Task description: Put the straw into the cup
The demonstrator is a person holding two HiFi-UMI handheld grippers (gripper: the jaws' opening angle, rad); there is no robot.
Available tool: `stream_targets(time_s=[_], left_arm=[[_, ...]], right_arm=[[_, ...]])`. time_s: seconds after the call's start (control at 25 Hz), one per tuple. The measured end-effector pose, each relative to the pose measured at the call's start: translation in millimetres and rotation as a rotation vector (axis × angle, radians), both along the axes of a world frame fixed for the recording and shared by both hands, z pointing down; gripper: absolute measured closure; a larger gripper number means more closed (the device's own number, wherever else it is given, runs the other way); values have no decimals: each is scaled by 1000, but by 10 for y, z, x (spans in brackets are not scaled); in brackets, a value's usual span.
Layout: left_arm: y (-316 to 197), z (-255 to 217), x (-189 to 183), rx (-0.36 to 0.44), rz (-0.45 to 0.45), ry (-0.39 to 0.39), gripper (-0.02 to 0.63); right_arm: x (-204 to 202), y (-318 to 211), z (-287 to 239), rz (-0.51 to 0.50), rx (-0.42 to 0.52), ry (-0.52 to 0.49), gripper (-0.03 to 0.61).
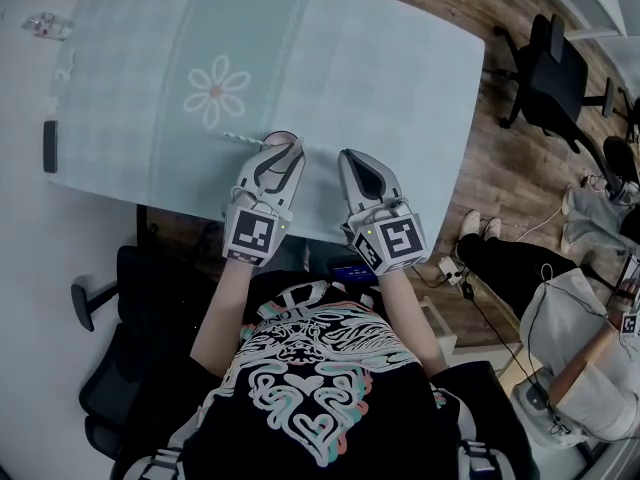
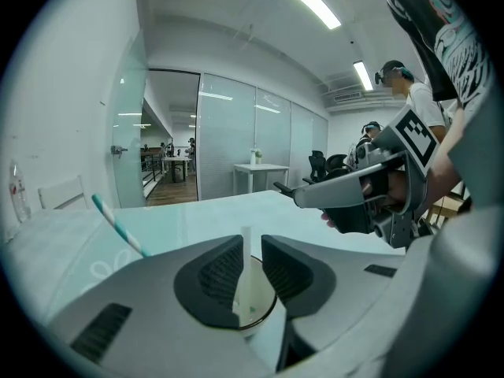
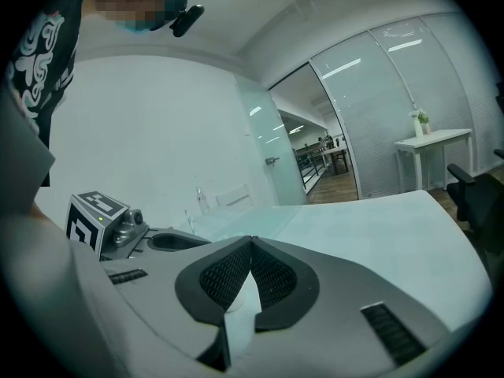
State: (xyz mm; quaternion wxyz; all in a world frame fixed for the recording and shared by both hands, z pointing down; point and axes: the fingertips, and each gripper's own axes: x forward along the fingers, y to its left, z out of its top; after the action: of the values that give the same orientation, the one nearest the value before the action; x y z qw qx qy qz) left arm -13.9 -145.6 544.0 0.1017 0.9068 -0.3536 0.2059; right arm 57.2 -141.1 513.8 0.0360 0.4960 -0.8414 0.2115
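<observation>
Left gripper [image 2: 252, 244] clamps cup [image 2: 257, 301] rim — striped straw [image 2: 118, 227] leans left; right gripper [image 3: 252, 240] closed.

The tablecloth [image 1: 400, 88] is pale mint with a fine check. It carries a white daisy [image 1: 216, 91] with a pinkish centre. The straw [image 1: 243, 139] is striped teal and white. The cup [image 2: 253, 305] is off-white inside, with a thin dark line at its rim. The left gripper [image 1: 290, 150] and right gripper [image 1: 350, 158] are light grey, and their pads [image 2: 220, 270] are black and ribbed. Each gripper's marker cube [image 1: 250, 234] shows black squares on white. The person's T-shirt [image 1: 320, 378] is black with a swirling white print touched with teal and pink. The floor [image 1: 510, 168] is brown wood planks, and the office chair [image 1: 550, 73] is black.
</observation>
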Motion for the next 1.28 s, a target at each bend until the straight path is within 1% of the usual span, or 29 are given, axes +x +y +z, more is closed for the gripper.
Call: stream_targets(time_s=[0.24,0.48,0.64,0.76,0.88,0.96,1.12,1.2,1.28], left_arm=[[5,9,9,0,10,-7,522],[-20,-6,12,-1,18,1,522],[-96,-14,2,-3,10,4,522],[-20,-45,-59,5,-4,13,522],[25,-99,-9,13,-14,16,522],[5,-148,2,23,-19,25,522],[-18,-241,-125,41,-38,60,523],[-10,-303,-175,51,-54,75,540],[-18,-365,-197,65,-65,86,541]], right_arm=[[-11,1,-5,1,2,-1,560],[-22,-32,-17,-1,6,-1,560],[-4,-92,-37,1,8,3,560],[-55,6,-53,-4,18,7,560],[13,56,-85,-8,20,8,560],[24,41,-119,-8,23,11,560],[-84,33,-206,1,48,-6,560],[-113,50,-275,8,61,-21,560],[-126,51,-339,7,74,-17,560]])
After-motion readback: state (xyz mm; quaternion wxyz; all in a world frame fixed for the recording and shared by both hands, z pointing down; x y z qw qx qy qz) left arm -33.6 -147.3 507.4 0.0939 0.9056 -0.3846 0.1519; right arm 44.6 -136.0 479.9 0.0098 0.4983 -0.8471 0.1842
